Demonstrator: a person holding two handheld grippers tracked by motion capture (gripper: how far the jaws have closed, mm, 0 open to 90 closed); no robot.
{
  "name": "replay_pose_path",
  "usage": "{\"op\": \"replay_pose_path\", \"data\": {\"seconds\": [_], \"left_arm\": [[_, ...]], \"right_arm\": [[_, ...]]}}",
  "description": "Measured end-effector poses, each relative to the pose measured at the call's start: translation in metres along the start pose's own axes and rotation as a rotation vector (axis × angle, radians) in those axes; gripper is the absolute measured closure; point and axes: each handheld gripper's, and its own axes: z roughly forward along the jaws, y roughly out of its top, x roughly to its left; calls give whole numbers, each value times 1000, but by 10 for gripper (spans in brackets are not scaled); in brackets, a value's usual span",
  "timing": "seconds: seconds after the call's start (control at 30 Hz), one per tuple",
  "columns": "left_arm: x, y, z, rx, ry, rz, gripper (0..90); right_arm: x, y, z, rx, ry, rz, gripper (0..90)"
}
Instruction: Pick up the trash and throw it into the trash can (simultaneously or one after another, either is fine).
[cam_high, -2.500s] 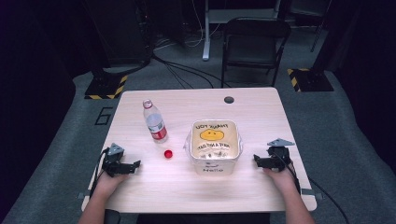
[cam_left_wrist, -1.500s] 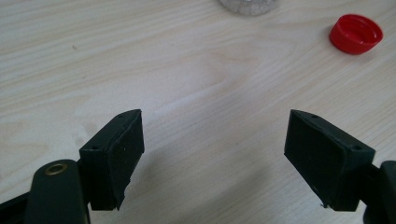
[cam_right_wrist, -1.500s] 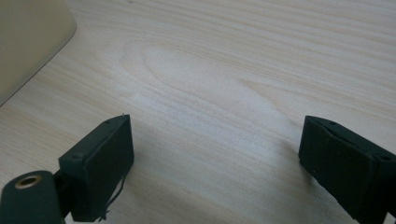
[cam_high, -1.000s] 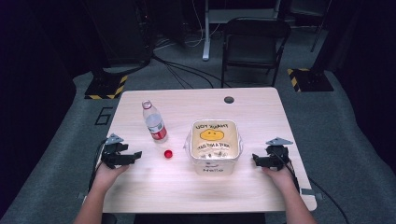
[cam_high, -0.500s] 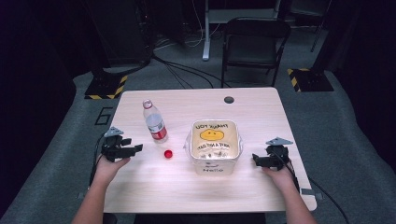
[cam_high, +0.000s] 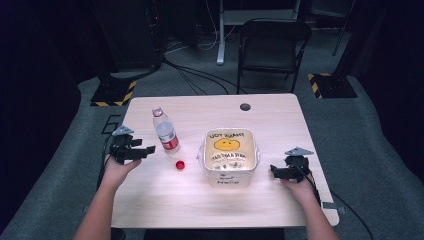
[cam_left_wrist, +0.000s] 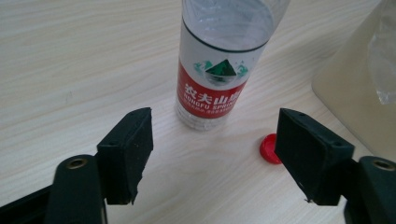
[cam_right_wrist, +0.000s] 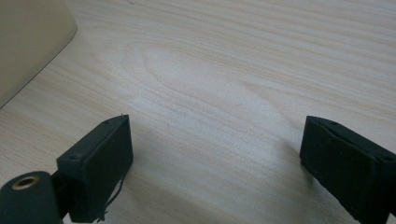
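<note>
- High view: the left hand-held gripper (cam_high: 148, 149) hovers just left of the upright water bottle (cam_high: 165, 131), jaws apart and just widened further, nothing between them (red cap (cam_high: 180, 164) lies near).
- Right hand-held gripper (cam_high: 273, 171) sits open beside the tub (cam_high: 229, 178) on the counter (cam_high: 280, 115).

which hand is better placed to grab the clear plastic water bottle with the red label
Left. The left gripper has its open jaws aimed at the clear plastic water bottle with the red label, close ahead. The right gripper sits beyond the cream plastic container, facing bare table.
</note>
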Motion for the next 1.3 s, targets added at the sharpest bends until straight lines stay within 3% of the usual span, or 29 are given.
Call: {"op": "replay_pose_path", "data": {"seconds": [0.27,0.53,0.87,1.3], "left_arm": [[-3,14,1,-50,8,20,207],[-7,24,8,-102,-11,29,183],[-6,28,23,-86,0,34,180],[-6,39,40,-114,-1,58,191]], "right_arm": [[0,0,0,1,3,3,87],[0,0,0,1,4,1,87],[0,0,0,1,7,3,87],[0,0,0,1,7,3,87]]}}
